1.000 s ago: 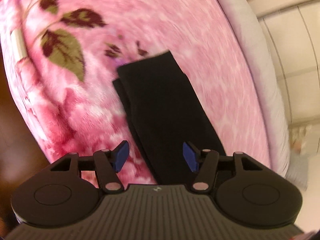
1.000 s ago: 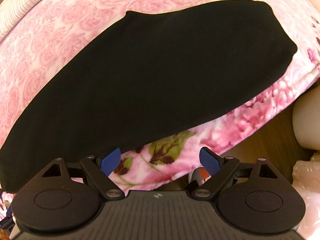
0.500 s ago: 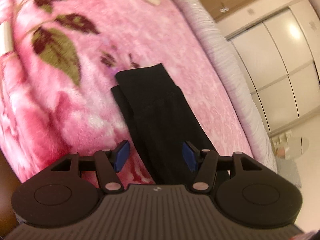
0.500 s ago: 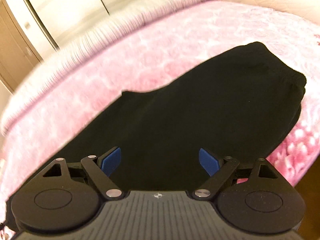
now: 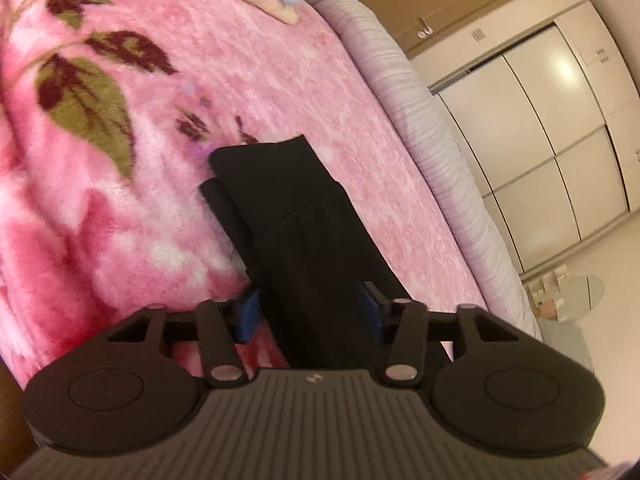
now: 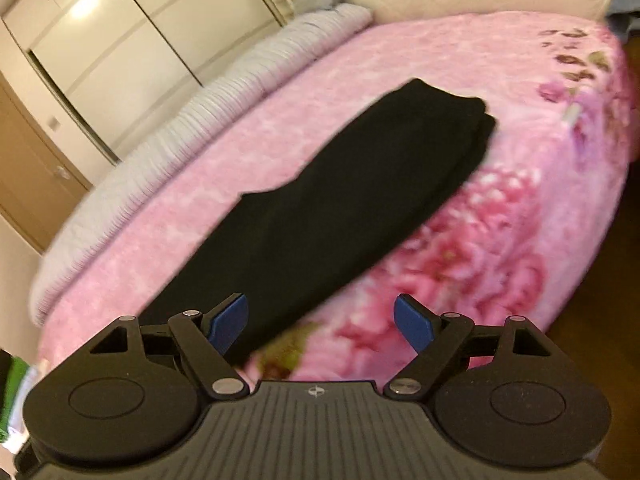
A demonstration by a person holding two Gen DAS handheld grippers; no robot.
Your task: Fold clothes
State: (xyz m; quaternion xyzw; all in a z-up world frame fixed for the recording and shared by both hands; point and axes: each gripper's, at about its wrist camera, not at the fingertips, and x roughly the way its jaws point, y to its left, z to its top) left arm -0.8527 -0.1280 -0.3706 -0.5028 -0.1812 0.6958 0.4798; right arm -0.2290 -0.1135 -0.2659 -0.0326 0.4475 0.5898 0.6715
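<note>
- The black trousers [image 5: 304, 216] lie folded lengthwise into a long strip on the pink flowered blanket [image 5: 120, 184], running from near the cameras toward the far side of the bed.
- In the left wrist view, big green and maroon leaves are printed on the blanket at far left; the strip's far end sits just right of them, one layer peeking out beside the other.
- The left gripper [image 5: 310, 312] hangs over the strip's near end, jaws spread wide, the dark cloth showing between the blue pads [image 5: 249, 312]; whether they touch the cloth I cannot tell.
- Right of the blanket runs a grey ribbed bed edge [image 5: 404, 92], then pale wardrobe doors [image 5: 560, 128].
- In the right wrist view, the trousers [image 6: 352, 200] stretch diagonally from the near left to the far right.
- The right gripper [image 6: 322, 322] is also spread apart and holds nothing, its left pad over the dark cloth, its right over pink flowers.
</note>
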